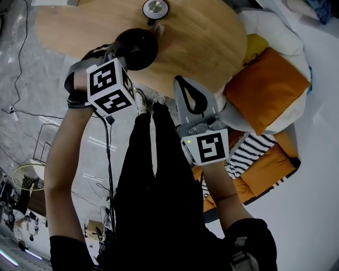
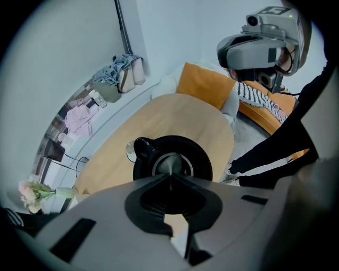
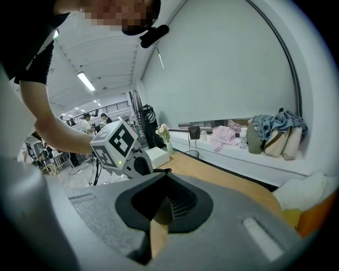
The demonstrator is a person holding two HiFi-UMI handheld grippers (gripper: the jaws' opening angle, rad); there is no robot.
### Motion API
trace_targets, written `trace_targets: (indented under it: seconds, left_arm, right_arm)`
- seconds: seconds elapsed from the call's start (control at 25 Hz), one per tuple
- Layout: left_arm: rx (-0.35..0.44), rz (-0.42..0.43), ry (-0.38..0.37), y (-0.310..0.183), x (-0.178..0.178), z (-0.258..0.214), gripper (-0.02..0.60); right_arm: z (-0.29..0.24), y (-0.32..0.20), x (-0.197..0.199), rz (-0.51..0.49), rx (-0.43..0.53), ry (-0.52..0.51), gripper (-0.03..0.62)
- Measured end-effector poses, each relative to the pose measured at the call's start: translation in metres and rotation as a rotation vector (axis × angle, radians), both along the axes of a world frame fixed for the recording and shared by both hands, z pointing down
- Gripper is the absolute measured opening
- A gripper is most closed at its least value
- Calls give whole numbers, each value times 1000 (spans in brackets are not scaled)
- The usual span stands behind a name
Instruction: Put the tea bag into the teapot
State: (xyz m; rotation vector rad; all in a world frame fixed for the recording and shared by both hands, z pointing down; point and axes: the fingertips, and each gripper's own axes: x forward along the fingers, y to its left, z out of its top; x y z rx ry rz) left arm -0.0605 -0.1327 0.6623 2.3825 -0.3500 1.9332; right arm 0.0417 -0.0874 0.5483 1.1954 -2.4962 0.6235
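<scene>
Pinching a tea bag (image 2: 169, 165), left tool (image 2: 170, 177) overhangs glossy round teapot (image 2: 200, 159).

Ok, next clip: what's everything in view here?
Table: one, light wood, oval, centre.
Teapot: one, black, open, at the table's near edge.
Lid: one, silver-centred, probably the teapot's, on the table's far side.
Tea bag: one, grey, over the teapot's opening, seemingly pinched by the left gripper.
Orange cushions: two, on the white seat right of the table.
Striped cushion: one, black-and-white, between them.
Legs: two, black trousers, below the table.
Left gripper: fingers together, above the teapot.
Right gripper: fingers together, empty, by the table's near edge.
</scene>
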Motion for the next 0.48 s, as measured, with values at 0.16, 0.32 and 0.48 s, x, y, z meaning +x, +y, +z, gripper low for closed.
trace_targets:
  seconds: [0.16, 0.32, 0.48]
  left_arm:
    - [-16, 5, -9, 0, 1, 2, 9]
    - [-30, 10, -12, 1, 4, 5, 9]
    - [-40, 19, -19, 0, 7, 8, 9]
  right_arm:
    - [0, -4, -1, 26, -4, -27, 5]
    - [-4, -12, -2, 66, -3, -70, 5]
    - [6, -6, 2, 2, -7, 1, 5]
